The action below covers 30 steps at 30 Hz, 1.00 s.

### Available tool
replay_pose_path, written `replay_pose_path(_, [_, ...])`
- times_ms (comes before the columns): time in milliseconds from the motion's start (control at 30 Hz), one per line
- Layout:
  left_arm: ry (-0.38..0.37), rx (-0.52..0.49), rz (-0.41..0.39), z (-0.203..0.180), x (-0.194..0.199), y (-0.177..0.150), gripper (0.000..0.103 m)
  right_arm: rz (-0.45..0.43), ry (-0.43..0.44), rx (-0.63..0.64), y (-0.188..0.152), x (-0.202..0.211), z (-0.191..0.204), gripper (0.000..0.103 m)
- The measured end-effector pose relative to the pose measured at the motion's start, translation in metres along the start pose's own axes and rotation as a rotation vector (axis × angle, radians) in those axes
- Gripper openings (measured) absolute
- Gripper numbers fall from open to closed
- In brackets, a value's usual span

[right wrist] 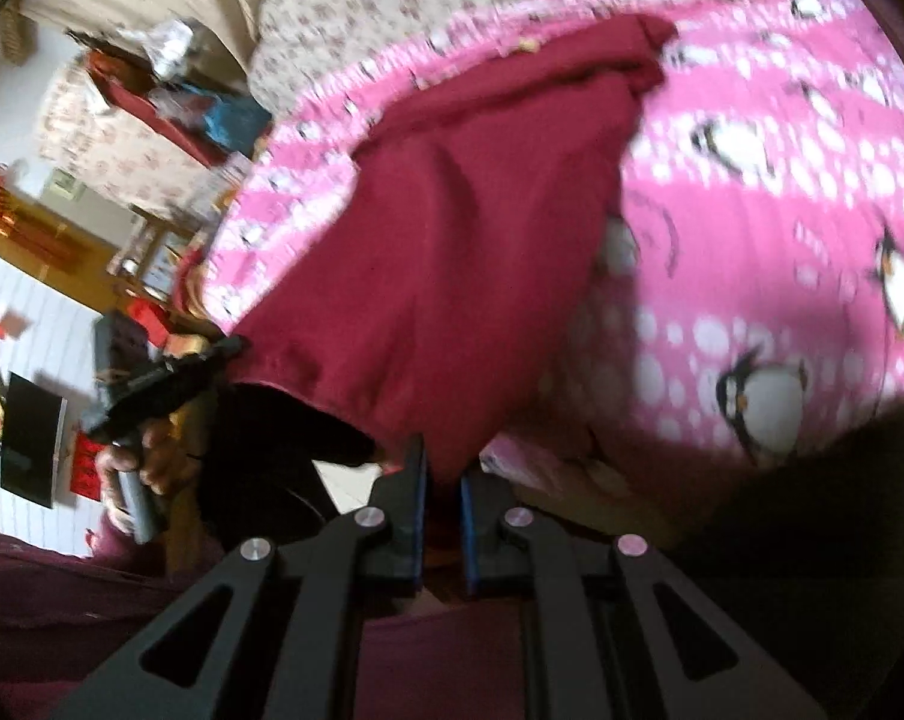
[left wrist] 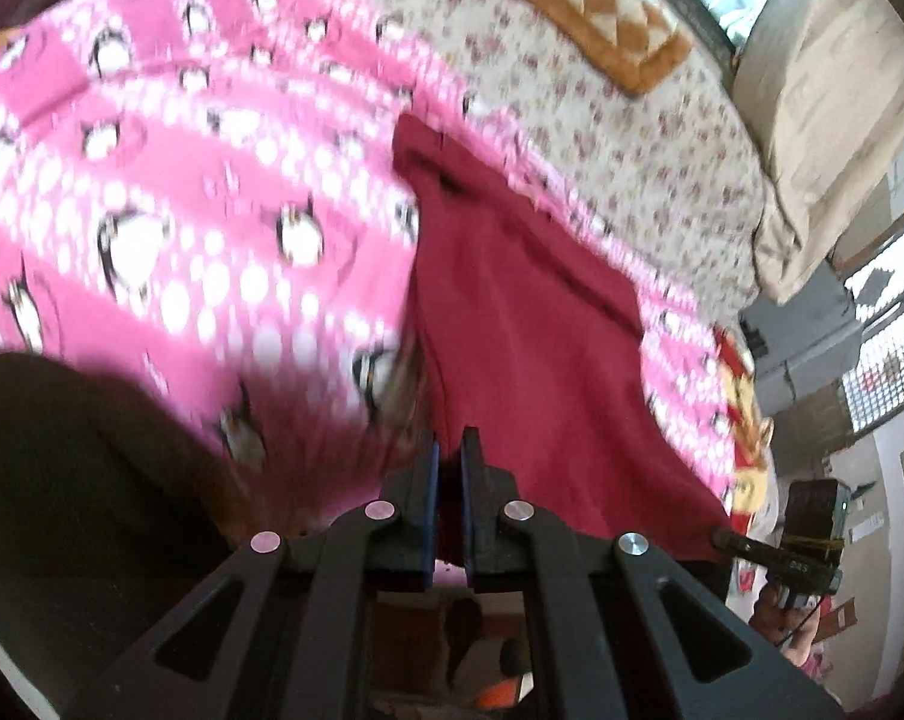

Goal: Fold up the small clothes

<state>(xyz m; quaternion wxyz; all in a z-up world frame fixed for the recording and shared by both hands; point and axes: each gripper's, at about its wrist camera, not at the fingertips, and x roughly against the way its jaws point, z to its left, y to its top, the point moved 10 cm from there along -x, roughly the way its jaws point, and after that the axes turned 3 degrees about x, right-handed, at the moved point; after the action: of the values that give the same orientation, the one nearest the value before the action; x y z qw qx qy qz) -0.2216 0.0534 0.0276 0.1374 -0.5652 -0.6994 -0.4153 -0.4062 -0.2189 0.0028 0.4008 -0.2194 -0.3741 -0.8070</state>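
A dark red garment (left wrist: 529,324) hangs lifted above a pink penguin-print blanket (left wrist: 152,192), stretched between both grippers. My left gripper (left wrist: 450,450) is shut on its near edge, the cloth pinched between the blue pads. In the right wrist view the same red garment (right wrist: 469,252) runs away from my right gripper (right wrist: 443,462), which is shut on another part of that edge. Its far end (right wrist: 643,42) still trails on the pink blanket (right wrist: 781,192). Each view shows the other gripper at the cloth's far corner: the right gripper (left wrist: 721,538) and the left gripper (right wrist: 236,346), held by a hand (right wrist: 146,450).
Beyond the blanket lies a floral bedsheet (left wrist: 631,138) with a brown checked cushion (left wrist: 595,6). A beige pillow (left wrist: 823,120) sits at the bed's right edge. Cluttered shelves and furniture (right wrist: 152,120) stand beside the bed. A dark shape (left wrist: 62,480) fills the lower left.
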Motion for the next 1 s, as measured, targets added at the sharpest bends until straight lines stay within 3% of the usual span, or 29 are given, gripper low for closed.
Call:
replay_pose_path(133, [-0.044, 0.011, -0.062, -0.013, 0.007, 0.042, 0.000, -0.110, 0.042, -0.008, 0.040, 0.019, 0.006, 0.009])
replay_pose_path(267, [-0.038, -0.054, -0.117, -0.036, 0.002, 0.083, 0.000, -0.218, 0.042, 0.020, 0.092, 0.029, 0.013, 0.009])
replay_pose_path(533, [-0.029, -0.117, -0.184, -0.075, -0.040, 0.176, 0.000, -0.325, -0.013, -0.020, 0.196, 0.022, -0.007, 0.009])
replay_pose_path(800, [0.091, -0.128, -0.135, -0.068, -0.141, 0.248, 0.000, -0.322, -0.164, -0.082, 0.282, -0.017, -0.068, 0.009])
replay_pose_path(1000, [0.130, -0.054, -0.071, -0.041, -0.211, 0.283, 0.000, -0.275, -0.201, -0.165, 0.327, -0.060, -0.128, 0.008])
